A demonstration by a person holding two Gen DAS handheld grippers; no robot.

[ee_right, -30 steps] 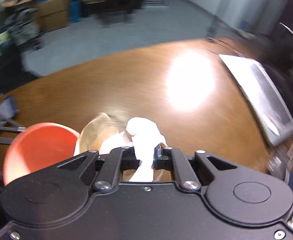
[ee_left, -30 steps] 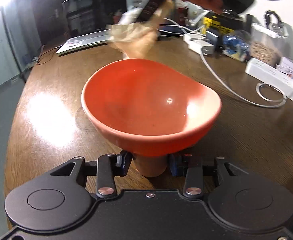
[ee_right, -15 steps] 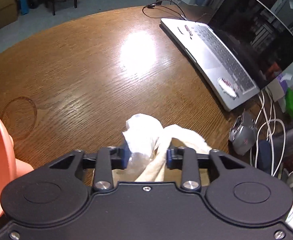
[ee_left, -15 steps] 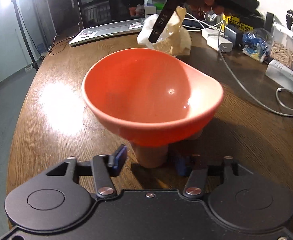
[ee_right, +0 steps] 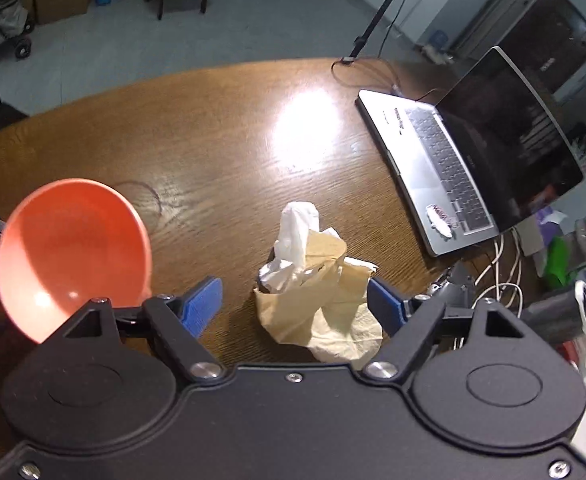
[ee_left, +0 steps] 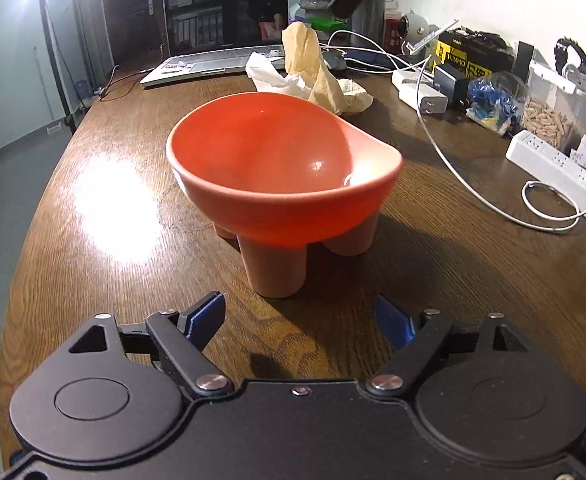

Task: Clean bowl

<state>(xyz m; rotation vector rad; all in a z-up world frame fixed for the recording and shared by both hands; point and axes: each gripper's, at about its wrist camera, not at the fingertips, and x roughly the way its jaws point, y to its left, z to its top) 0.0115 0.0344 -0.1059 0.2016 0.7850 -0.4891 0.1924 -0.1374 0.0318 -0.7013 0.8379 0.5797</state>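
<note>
An orange footed bowl [ee_left: 281,176] stands upright on the wooden table [ee_left: 105,248]; it also shows in the right wrist view [ee_right: 69,248] at the left. My left gripper [ee_left: 301,316] is open, just in front of the bowl's near leg and not touching it. A crumpled wad of white and tan paper towel [ee_right: 313,284] lies on the table beyond the bowl, also seen in the left wrist view [ee_left: 313,68]. My right gripper [ee_right: 295,300] is open above the wad, its blue pads apart on either side of it.
An open laptop [ee_right: 473,160] sits at the table's far side, also in the left wrist view [ee_left: 221,36]. White cables [ee_left: 473,184], power strips [ee_left: 553,164], chargers and small boxes crowd the wall side. Glare [ee_left: 113,204] lies on the wood left of the bowl.
My left gripper let go of the bowl's leg and drew back. My right gripper opened, released the paper towel on the table and lifted away.
</note>
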